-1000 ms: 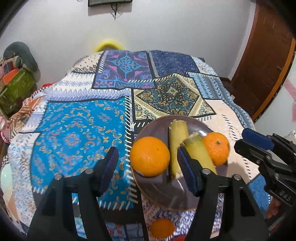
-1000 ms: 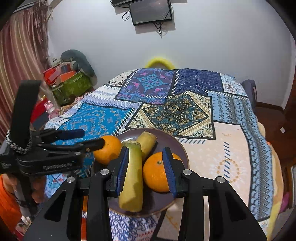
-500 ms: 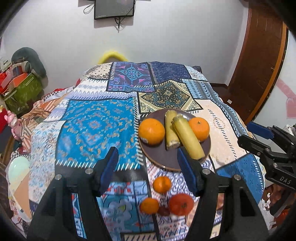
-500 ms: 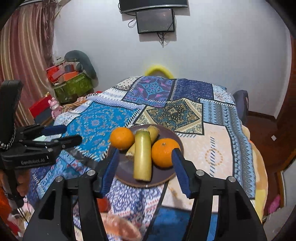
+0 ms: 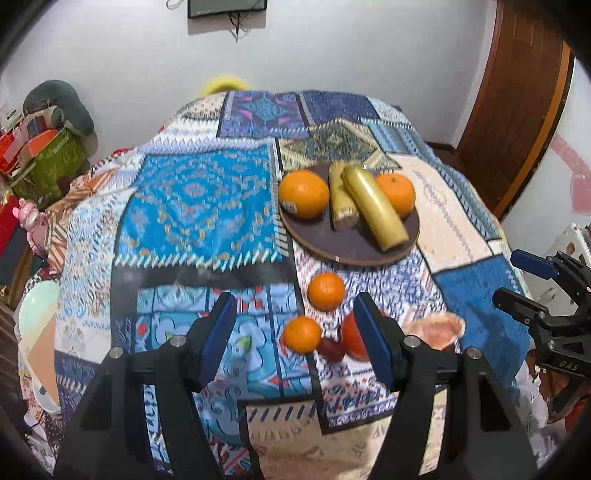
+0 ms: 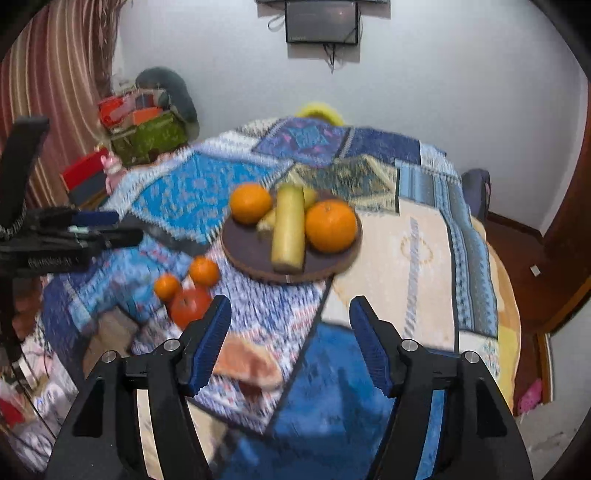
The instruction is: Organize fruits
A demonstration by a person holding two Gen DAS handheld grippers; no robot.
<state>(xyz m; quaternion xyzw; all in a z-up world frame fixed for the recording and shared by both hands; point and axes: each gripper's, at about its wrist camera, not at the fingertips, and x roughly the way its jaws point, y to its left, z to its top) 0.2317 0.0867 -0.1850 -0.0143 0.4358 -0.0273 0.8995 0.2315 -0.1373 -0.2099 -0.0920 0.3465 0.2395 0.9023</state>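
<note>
A dark round plate (image 5: 351,254) (image 6: 255,254) on the patchwork bedspread holds two oranges (image 5: 303,194) (image 5: 395,194) (image 6: 331,226) and two bananas (image 5: 375,208) (image 6: 289,232). Nearer me lie two mandarins (image 5: 326,291) (image 5: 302,334) (image 6: 204,271), a red fruit (image 5: 349,338) (image 6: 190,304), a small dark red fruit (image 5: 331,349) and a pinkish piece (image 5: 436,326) (image 6: 247,363). My left gripper (image 5: 293,314) (image 6: 110,227) hangs open above the loose fruits. My right gripper (image 6: 290,321) (image 5: 524,282) is opening short of the plate, with nothing between its jaws.
The bedspread (image 5: 199,206) drops off at the near edge. A green box with clutter (image 5: 48,162) (image 6: 147,138) stands at the left wall. A wooden door (image 5: 517,110) is at the right, and a screen (image 6: 321,22) hangs on the far wall.
Both grippers have pulled back from the plate. The right jaws, which flanked the right orange, have widened and left it on the plate. The loose fruits near the edge have come into view.
</note>
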